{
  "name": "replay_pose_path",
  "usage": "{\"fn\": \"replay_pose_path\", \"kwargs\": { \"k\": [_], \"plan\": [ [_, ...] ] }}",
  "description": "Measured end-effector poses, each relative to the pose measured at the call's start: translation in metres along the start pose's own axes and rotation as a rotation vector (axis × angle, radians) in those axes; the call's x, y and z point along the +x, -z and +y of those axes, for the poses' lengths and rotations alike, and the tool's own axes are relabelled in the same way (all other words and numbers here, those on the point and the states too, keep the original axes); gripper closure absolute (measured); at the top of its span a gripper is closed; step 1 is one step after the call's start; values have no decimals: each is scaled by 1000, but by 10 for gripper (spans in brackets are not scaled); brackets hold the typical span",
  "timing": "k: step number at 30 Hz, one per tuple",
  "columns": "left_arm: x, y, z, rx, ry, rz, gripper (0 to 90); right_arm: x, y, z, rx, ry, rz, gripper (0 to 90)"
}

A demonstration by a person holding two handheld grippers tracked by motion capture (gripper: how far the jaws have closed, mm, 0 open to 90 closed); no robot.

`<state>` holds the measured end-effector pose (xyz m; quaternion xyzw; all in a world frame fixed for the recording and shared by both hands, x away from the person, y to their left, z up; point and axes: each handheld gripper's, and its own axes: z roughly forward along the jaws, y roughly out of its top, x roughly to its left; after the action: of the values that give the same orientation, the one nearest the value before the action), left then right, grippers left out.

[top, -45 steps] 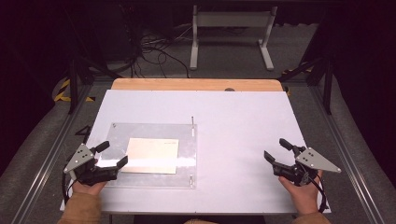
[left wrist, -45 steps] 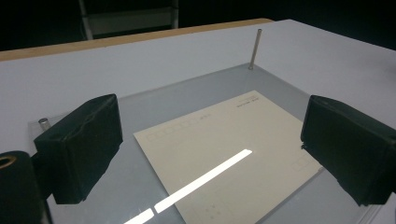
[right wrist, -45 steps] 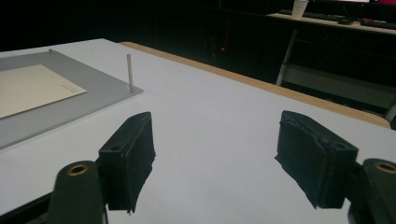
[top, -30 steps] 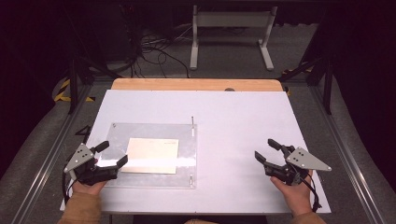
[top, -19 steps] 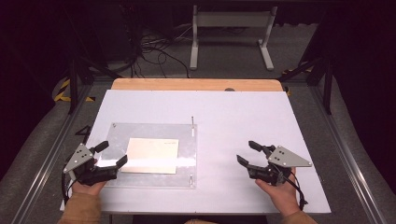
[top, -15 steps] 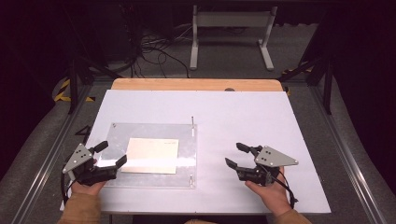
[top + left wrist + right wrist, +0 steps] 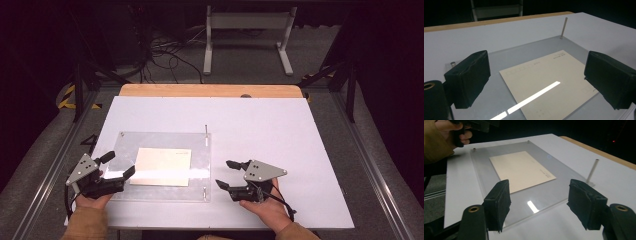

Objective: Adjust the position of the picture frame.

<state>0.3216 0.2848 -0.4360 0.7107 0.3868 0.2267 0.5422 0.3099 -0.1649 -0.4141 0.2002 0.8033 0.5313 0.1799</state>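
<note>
A clear acrylic plate (image 7: pixel 200 150) lies on the white table with a cream card (image 7: pixel 162 166) on it. My left gripper (image 7: pixel 119 164) sits at the plate's left edge, open, its black pads (image 7: pixel 470 76) wide apart and touching nothing. In the left gripper view the card (image 7: pixel 541 75) lies ahead of them. My right gripper (image 7: pixel 225 174) rests just off the plate's right edge, pointing left at it. It is open, and its pads (image 7: pixel 499 202) frame the plate's near edge (image 7: pixel 536 212) with nothing between them.
A thin metal pin (image 7: pixel 205 131) stands upright at the plate's far right corner, and short studs mark other corners (image 7: pixel 204 190). The white sheet (image 7: pixel 280 130) spreads right of the plate. A wooden strip (image 7: pixel 210 90) runs along the far edge.
My right gripper has slid left across the table, from near the right side up to the plate's right edge. The left gripper has kept still.
</note>
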Motion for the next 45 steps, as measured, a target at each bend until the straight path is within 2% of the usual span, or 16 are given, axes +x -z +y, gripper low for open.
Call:
{"fn": "replay_pose_path", "kwargs": {
  "k": [6,14,17,24,30,31,33,40,45],
  "plan": [
    [1,-1,0,7,0,-1,70,9,-13,-3,43,-2,68,358],
    [1,-2,-1,12,4,-1,71,19,-31,-7,95,19,139,488],
    [2,-2,-1,18,5,-1,72,22,-34,-8,106,27,144,506],
    [2,-3,-2,20,10,-2,73,26,-49,-12,167,35,170,638],
    [2,-2,-2,21,12,-4,73,28,-56,-15,201,54,170,732],
    [3,-2,-2,21,12,-4,73,28,-57,-15,210,62,169,803],
    [3,-2,-2,23,12,-4,73,28,-57,-14,209,62,179,834],
    [3,-2,-2,20,13,-2,74,31,-54,-7,223,80,161,842],
    [4,-1,-2,20,17,1,74,19,-46,1,237,72,114,844]
  ]
}}
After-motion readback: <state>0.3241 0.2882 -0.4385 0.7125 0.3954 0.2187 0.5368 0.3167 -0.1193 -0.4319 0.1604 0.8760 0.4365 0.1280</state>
